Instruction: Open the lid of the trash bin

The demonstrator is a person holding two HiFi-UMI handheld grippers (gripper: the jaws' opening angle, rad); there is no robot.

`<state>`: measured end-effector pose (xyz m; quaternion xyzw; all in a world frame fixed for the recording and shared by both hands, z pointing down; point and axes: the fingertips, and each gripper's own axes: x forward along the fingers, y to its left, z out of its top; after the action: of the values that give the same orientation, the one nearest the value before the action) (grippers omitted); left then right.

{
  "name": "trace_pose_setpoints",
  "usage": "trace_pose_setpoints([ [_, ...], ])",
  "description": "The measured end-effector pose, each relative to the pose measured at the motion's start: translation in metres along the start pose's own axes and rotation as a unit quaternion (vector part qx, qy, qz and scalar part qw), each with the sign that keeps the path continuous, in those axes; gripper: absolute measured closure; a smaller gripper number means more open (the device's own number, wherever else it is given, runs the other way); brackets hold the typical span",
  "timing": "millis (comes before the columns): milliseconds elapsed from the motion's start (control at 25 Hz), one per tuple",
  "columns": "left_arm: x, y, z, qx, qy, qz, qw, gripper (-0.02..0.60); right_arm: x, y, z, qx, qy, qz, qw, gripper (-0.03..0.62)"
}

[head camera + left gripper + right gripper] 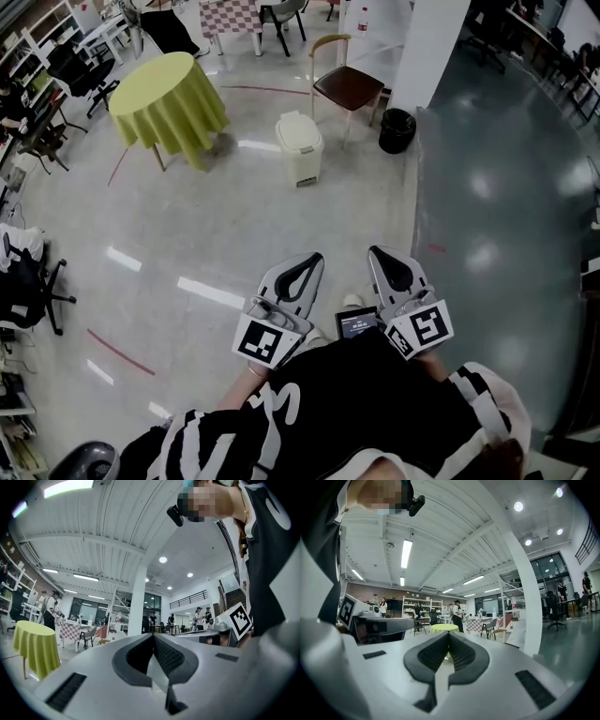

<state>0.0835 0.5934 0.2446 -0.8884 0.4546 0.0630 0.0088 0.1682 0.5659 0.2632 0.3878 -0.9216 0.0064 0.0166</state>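
With fingers (168, 657) shut together on nothing in my left gripper (307, 264) and right gripper (381, 257), I should first approach the distant cream plastic trash bin (300, 150), its lid (297, 123) down.

place: open-plan office hall | signs: office chairs (80, 70), wall shelving (410, 606), clothed table (167, 98) (yellow-green), strip lights (406, 552)

Found left gripper (312, 259) held low, close before the torso, angled forward and slightly inward. Confirmed in left gripper view: jaws pressed together at the tips, nothing between. Found right gripper (379, 252) just beside it at like height, angled forward, tips leaning toward the left one, the two apart. Confirmed in right gripper view: jaws likewise together, nothing gripped.
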Motion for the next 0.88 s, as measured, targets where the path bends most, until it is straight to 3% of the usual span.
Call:
trace_pose_setpoints([
  [440,0.019,0.017,0.001,-0.001,0.001,0.015,0.9999,0.574,0.027,-0.013,0.008,-0.002,-0.004,0.027,1.000,0.588],
  [880,0.066,0.048,-0.002,0.018,0.004,0.029,0.9994,0.574,0.069,-0.057,0.006,0.011,-0.008,0.044,0.999,0.588],
])
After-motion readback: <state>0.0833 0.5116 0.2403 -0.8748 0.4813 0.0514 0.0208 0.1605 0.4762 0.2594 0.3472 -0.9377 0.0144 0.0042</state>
